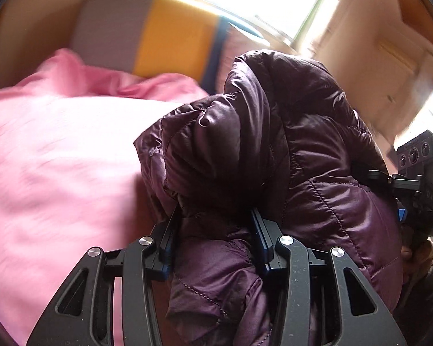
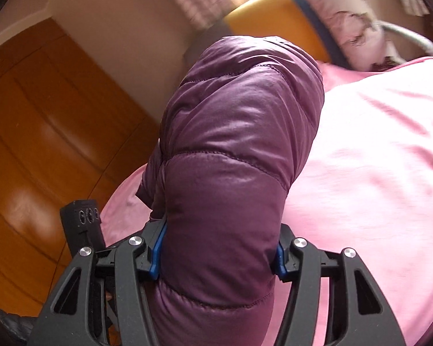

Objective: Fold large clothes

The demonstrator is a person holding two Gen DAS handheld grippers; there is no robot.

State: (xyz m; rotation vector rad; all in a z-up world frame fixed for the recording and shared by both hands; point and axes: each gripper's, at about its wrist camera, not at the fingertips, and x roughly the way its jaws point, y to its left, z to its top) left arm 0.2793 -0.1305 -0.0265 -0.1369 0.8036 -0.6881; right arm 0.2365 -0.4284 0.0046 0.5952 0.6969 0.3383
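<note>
Purple quilted jacket [image 1: 288, 144] bunched above pink bedspread [image 1: 57, 158], left gripper [image 1: 213, 225] jaws part closed, pinching a thick fold, right gripper [image 2: 219, 248] likewise clamped on a padded roll of it [image 2: 233, 144], near the bedspread's [image 2: 375, 158] edge, wooden floor [image 2: 43, 129] beside.

Quilted puffer jacket [image 2: 231, 150]: glossy dark purple, stitched in horizontal bands. Bed sheet [image 1: 52, 155]: plain pink. Headboard [image 1: 147, 40]: grey, yellow and blue panels. Fingers [image 2: 156, 248]: black with blue pads. Wardrobe [image 2: 43, 121]: orange-brown wood.
</note>
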